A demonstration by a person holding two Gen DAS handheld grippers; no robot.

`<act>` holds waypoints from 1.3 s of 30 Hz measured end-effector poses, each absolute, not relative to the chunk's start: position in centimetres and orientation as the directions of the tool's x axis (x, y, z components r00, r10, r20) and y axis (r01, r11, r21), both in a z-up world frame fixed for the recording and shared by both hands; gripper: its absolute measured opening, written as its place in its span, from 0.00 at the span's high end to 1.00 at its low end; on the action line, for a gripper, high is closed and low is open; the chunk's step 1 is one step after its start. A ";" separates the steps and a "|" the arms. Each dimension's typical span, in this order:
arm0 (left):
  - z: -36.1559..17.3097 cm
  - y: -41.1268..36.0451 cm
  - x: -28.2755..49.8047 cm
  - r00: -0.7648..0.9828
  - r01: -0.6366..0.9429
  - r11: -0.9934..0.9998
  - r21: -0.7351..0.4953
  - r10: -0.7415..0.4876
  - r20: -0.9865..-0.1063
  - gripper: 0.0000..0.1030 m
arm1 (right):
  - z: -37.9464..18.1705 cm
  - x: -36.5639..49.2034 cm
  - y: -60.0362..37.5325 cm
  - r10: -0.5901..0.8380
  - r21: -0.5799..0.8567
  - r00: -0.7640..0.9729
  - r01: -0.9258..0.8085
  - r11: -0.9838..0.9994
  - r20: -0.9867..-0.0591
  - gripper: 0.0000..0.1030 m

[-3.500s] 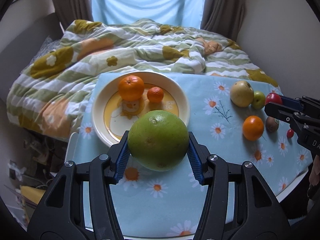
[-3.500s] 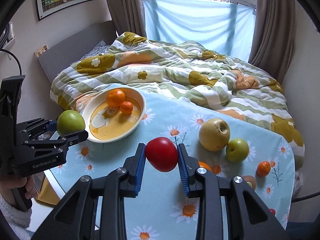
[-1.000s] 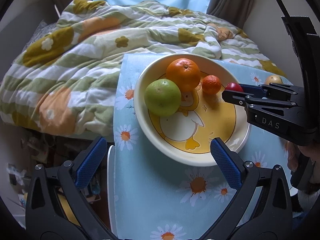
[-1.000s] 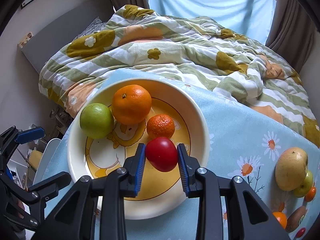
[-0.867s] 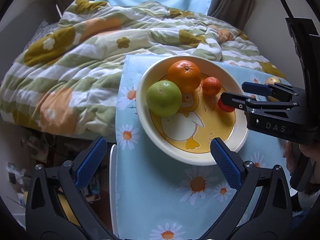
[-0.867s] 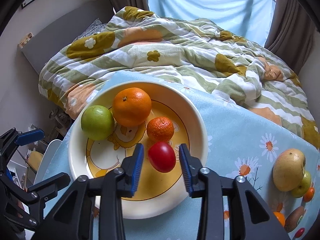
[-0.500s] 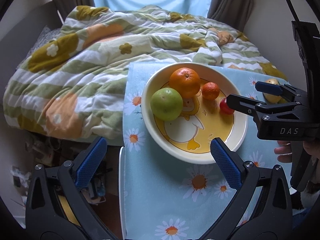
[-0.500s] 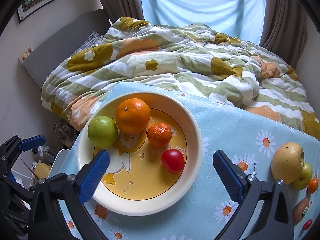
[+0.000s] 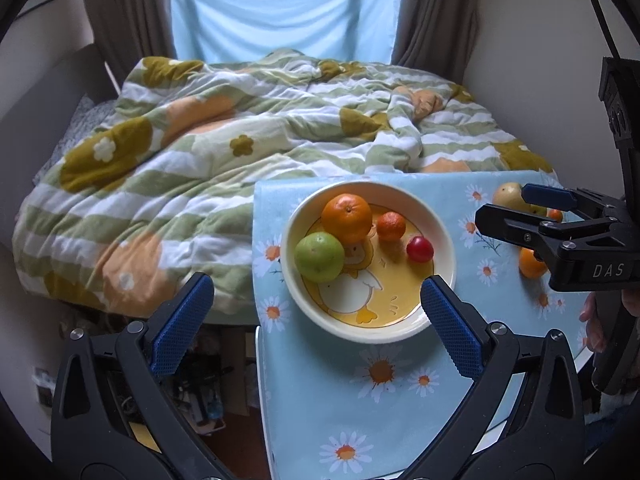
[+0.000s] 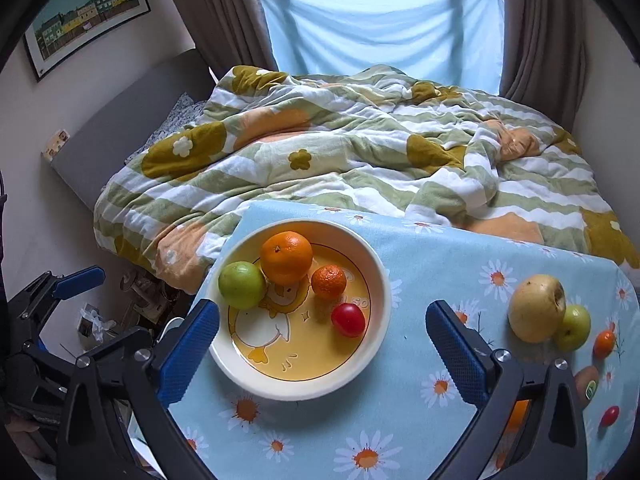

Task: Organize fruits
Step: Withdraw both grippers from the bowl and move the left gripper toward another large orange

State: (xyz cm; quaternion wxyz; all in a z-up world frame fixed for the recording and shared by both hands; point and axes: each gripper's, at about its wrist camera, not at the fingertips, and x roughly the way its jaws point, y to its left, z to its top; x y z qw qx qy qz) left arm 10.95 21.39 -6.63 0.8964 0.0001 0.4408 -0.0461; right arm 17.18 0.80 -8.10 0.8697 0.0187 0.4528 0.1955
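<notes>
1. Left gripper (image 9: 316,308) and right gripper (image 10: 322,326): both spread wide, nothing between the blue pads.
2. Done: round cream bowl with yellow duck print (image 10: 382,280) holds a green citrus (image 10: 242,285), large orange (image 10: 286,257), small mandarin (image 10: 329,282) and red tomato-like fruit (image 10: 348,320).
3. Left on the daisy-print blue tablecloth (image 10: 436,272), to the bowl's right: yellow pear (image 10: 537,307), green apple (image 10: 575,327), small orange fruit (image 10: 603,343), kiwi (image 10: 586,385), small red fruit (image 10: 610,415).
4. Judgement: roughly half done.

1. A rumpled duvet (image 10: 360,152) with green and white stripes, mustard flowers and orange patches covers the bed.
2. A pale blue sheet (image 10: 380,24) hangs across the window between brown curtains (image 10: 216,12).
3. A framed picture (image 10: 86,12) of coloured houses hangs on the left wall.
4. A grey headboard (image 10: 132,120) stands against that wall.
5. Clutter (image 9: 200,392) lies on the floor below the tabletop's edge.
</notes>
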 end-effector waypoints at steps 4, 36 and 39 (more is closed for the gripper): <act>-6.1 20.3 11.4 0.616 0.146 0.988 -0.040 -0.123 -0.778 0.00 | -6.7 16.0 -1.2 0.321 0.220 0.555 -0.242 0.945 -0.768 0.00; -8.9 -5.2 12.6 0.563 0.236 0.969 -0.073 -0.197 -0.803 0.00 | -8.6 11.4 -28.4 0.158 0.094 0.615 -0.135 0.986 -0.772 0.00; -10.7 -7.0 13.1 0.543 0.242 0.967 -0.078 -0.201 -0.816 0.00 | -10.2 11.9 -29.1 0.171 0.071 0.599 -0.186 0.980 -0.782 0.00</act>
